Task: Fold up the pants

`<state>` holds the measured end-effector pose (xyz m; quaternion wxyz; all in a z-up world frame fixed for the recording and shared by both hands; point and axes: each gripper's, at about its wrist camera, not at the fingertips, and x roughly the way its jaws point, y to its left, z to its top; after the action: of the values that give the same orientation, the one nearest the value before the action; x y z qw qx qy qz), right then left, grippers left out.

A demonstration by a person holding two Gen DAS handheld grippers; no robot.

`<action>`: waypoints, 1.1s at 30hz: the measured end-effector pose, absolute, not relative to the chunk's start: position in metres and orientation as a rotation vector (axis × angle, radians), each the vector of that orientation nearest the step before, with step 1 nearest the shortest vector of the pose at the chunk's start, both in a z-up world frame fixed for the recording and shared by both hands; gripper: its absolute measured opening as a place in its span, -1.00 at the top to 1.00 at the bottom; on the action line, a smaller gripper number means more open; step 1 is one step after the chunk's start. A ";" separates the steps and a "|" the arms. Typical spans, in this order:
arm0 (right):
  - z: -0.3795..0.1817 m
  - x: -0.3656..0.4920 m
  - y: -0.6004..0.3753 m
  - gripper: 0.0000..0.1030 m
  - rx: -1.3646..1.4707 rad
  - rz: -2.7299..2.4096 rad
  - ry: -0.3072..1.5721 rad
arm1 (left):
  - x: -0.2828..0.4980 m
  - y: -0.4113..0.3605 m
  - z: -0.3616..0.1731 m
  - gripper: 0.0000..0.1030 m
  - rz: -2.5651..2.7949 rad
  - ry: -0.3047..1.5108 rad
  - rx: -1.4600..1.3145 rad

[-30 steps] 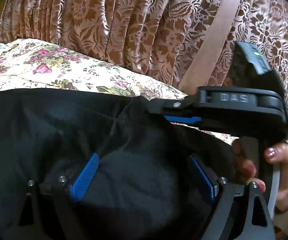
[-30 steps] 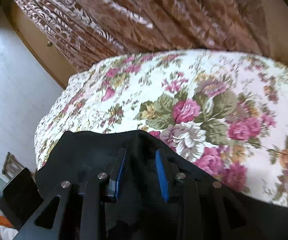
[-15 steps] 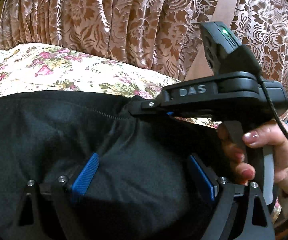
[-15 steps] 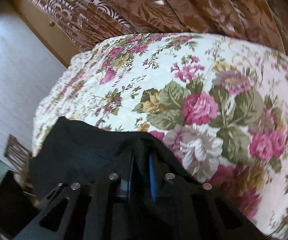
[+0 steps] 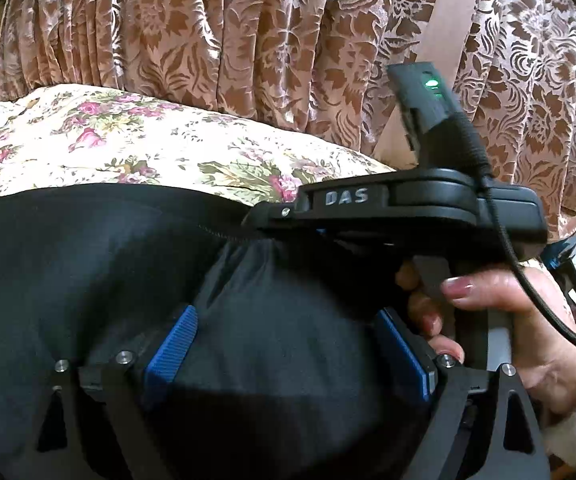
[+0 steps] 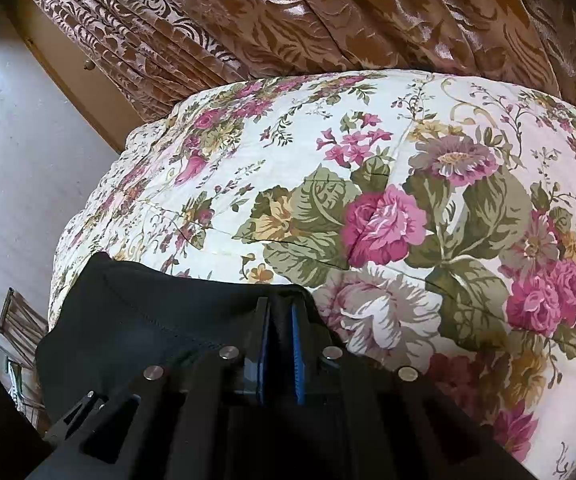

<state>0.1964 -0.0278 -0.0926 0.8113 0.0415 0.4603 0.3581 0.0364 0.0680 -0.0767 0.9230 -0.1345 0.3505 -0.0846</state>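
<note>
The black pants [image 5: 88,272] lie on the floral bedspread [image 5: 128,152]. My left gripper [image 5: 288,344] is open, its blue pads [image 5: 172,344] spread wide over the dark cloth. My right gripper [image 6: 280,320] is shut on a pinch of the pants' edge [image 6: 148,312] near the stitched hem. It also shows in the left wrist view [image 5: 280,224], held from the right by a hand [image 5: 519,312], with the cloth gathered into a tuck at its tips.
A brown patterned curtain [image 5: 248,40] hangs behind the bed. The bedspread [image 6: 407,200] spreads wide ahead of the right gripper. A white wall and wooden trim [image 6: 68,64] stand left, with a chair [image 6: 20,320] at the lower left.
My right gripper has closed from open onto the pants' edge and shifted left along it. The cloth now bunches at its tips. My left gripper stays open in place.
</note>
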 end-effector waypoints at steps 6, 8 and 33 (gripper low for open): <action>-0.063 0.170 -0.066 0.52 0.206 0.750 0.889 | 0.043 0.079 -0.062 -0.71 -0.183 0.819 -0.347; -0.055 0.157 -0.084 0.52 0.223 0.727 0.867 | 0.048 0.085 -0.055 -0.70 -0.157 0.843 -0.361; -0.084 0.107 -0.157 0.81 0.117 0.507 0.811 | 0.126 0.065 -0.078 -0.78 0.019 0.890 -0.081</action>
<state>0.1072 -0.1573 -0.0838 0.8862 0.0564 0.3901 0.2437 0.1259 0.0649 -0.0779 0.9018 -0.0389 0.4302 0.0093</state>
